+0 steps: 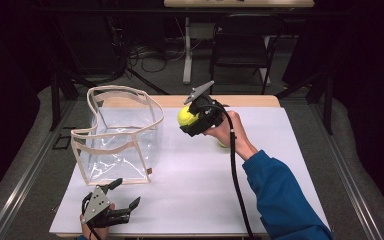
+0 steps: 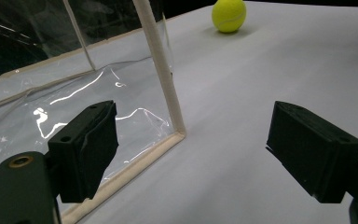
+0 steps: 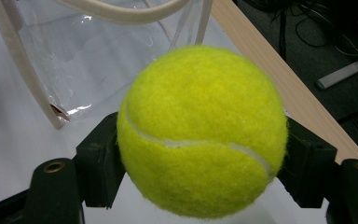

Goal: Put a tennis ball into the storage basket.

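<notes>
My right gripper (image 1: 192,121) is clamped on a yellow tennis ball (image 1: 185,116). In the right gripper view the ball (image 3: 200,133) sits squarely between my two black jaws, one pressed to each side of it, with its white seam curving across the front. In the high view I hold it above the white table surface (image 1: 260,165), just beside the right edge of the clear bag (image 1: 120,135), toward the far side of the table.

The clear bag is a transparent plastic container with cream trim. It stands upright with its mouth open at the top, on the left half of the table.

My left gripper (image 1: 125,196) rests at the near left corner of the table, just in front of the bag. Its jaws stand wide apart with nothing between them. In the left gripper view the bag's near trimmed corner (image 2: 179,130) lies between and beyond the jaws, not touching them.

A second tennis ball (image 2: 229,15) rests on the table surface, well apart from my left gripper. In the high view it is mostly hidden behind my right hand (image 1: 225,131).
</notes>
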Demonstrator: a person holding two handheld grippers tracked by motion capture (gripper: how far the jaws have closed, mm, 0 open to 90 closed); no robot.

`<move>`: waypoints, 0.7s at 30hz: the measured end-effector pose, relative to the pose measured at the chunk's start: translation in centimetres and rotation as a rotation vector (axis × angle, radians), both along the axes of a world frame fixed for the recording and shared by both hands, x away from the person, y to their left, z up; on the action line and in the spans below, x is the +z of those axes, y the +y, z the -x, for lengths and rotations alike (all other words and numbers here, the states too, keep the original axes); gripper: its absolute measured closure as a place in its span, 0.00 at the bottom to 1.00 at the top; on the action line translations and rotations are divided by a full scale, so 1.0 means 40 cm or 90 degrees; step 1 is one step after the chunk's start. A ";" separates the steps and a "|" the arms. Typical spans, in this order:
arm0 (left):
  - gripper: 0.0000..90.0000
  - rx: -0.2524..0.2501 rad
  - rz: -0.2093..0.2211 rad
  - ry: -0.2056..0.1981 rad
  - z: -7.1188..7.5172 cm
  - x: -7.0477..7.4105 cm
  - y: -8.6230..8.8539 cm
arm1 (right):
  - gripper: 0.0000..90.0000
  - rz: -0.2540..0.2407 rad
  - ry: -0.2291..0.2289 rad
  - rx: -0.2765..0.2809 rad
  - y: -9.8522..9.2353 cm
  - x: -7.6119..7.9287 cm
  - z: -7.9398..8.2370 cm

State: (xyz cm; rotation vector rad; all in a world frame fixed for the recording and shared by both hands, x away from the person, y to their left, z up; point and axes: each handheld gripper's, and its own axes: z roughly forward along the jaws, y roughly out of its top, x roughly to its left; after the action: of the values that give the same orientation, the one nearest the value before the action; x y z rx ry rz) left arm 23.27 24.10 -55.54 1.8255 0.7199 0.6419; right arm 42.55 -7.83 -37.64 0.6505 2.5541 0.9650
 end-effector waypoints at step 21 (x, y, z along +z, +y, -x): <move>0.18 -0.001 -0.001 0.000 0.000 0.000 -0.001 | 0.29 -0.001 -0.005 -0.004 0.014 0.030 -0.025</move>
State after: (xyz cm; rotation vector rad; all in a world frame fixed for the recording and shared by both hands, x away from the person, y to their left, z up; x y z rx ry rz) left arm 23.26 24.08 -55.53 1.8278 0.7181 0.6408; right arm 43.53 -7.28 -36.44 0.6541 2.5437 0.9661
